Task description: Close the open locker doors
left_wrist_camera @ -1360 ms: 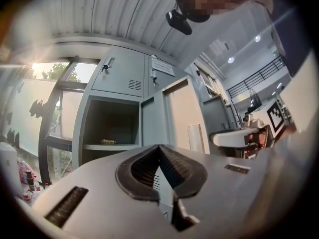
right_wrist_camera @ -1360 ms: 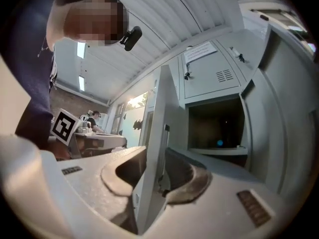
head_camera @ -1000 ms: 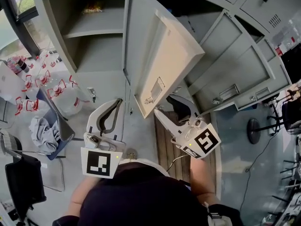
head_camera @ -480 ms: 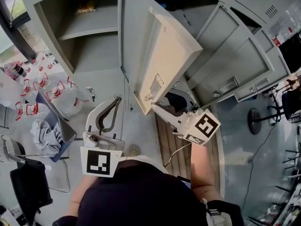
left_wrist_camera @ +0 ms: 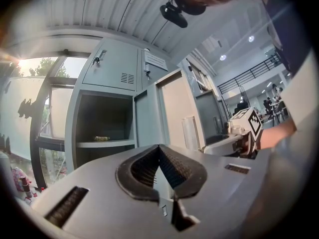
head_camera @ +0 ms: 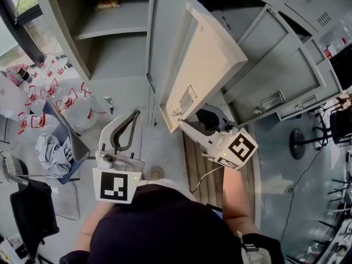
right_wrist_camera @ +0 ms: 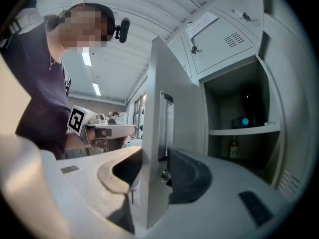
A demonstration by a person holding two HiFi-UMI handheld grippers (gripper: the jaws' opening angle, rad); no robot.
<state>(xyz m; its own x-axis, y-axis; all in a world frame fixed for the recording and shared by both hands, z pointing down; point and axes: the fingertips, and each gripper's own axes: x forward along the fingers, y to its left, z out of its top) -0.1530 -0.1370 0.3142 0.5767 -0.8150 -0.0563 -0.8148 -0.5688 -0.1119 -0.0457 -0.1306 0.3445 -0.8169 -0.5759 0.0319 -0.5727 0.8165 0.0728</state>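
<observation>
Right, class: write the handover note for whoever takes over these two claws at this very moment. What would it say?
The left claw is shut and empty, held low.
The right claw is shut on the free edge of the near door, which stands wide open.
The second door, further right, is also open.
Done: no open door is shut yet.
Left: swing the gripped door closed, then close the second one.

Grey floor (head_camera: 162, 150) throughout; window (head_camera: 19, 1) at upper left, black chair (head_camera: 30, 213) at lower left, wooden slats (head_camera: 190, 158) below centre, ribbed ceiling (left_wrist_camera: 114, 9) overhead.
</observation>
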